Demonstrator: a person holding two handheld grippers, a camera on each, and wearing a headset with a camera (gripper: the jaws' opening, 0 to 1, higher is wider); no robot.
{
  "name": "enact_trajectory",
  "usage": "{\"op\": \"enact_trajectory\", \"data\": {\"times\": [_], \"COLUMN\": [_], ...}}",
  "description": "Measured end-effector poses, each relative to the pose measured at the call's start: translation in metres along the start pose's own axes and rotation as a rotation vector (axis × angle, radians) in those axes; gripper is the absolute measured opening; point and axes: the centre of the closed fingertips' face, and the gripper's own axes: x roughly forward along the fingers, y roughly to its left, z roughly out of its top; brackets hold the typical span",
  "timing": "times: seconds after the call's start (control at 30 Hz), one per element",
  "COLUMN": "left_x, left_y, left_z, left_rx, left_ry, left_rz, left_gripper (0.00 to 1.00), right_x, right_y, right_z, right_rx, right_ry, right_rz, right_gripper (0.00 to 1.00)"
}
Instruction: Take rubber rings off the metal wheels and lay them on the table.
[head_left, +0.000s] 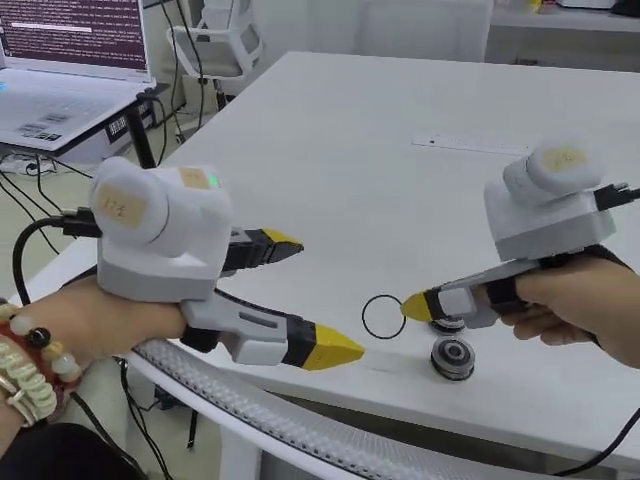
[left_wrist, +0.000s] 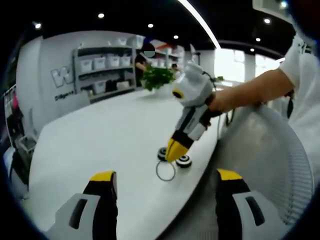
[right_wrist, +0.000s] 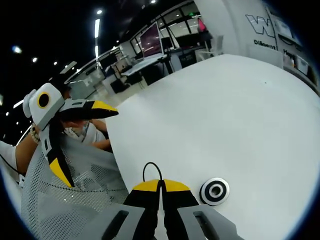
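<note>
A lab-like office: a laptop (head_left: 70, 70) at ten o'clock showing terminal text, an office chair (head_left: 215, 45) at eleven, bin-stacked shelving (left_wrist: 102, 72) beyond the white worktable (head_left: 400, 130).

A large "W" on the white wall (left_wrist: 59, 76) (the smaller line beneath is too blurred).

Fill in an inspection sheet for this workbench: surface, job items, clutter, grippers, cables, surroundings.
Surface: white table, mostly bare.
Job's things: near wheel and far wheel close together at the front edge; rubber ring off the wheels, beside them. Whether either wheel carries another ring cannot be told.
Clutter: pale strip farther back.
Grippers: right gripper shut on the ring's edge; left gripper open, held apart from the wheels.
Cables: black cable runs from the left gripper.
Surroundings: laptop on a side desk; mesh chair back at the table's front.
</note>
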Motion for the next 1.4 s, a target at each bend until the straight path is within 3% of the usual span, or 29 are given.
{"op": "enact_trajectory", "data": {"times": [0.27, 0.6, 0.77, 0.9, 1.1, 1.4], "left_x": [0.0, 0.0, 0.0, 0.0, 0.0, 0.0], "left_y": [0.001, 0.0, 0.0, 0.0, 0.001, 0.0], "left_z": [-0.001, -0.004, -0.004, -0.004, -0.004, -0.006], "left_rx": [-0.022, -0.015, -0.018, -0.025, -0.039, -0.055], "left_ry": [0.001, 0.018, 0.02, 0.019, 0.01, 0.016], "left_rz": [0.001, -0.003, -0.001, -0.006, -0.009, -0.013], "left_gripper": [0.81, 0.81, 0.81, 0.8, 0.8, 0.8], "right_x": [0.008, 0.01, 0.011, 0.004, -0.011, -0.035], "right_y": [-0.011, -0.022, -0.026, -0.023, -0.014, -0.018], "right_z": [-0.018, -0.015, -0.019, -0.013, 0.006, 0.005], "right_rx": [0.002, -0.037, -0.045, -0.07, 0.01, -0.07], "right_ry": [0.032, 0.003, 0.018, -0.003, -0.115, -0.132], "right_rz": [-0.042, -0.098, -0.102, -0.091, -0.011, -0.038], "right_gripper": [0.0, 0.0, 0.09, 0.08, 0.11, 0.16]}}
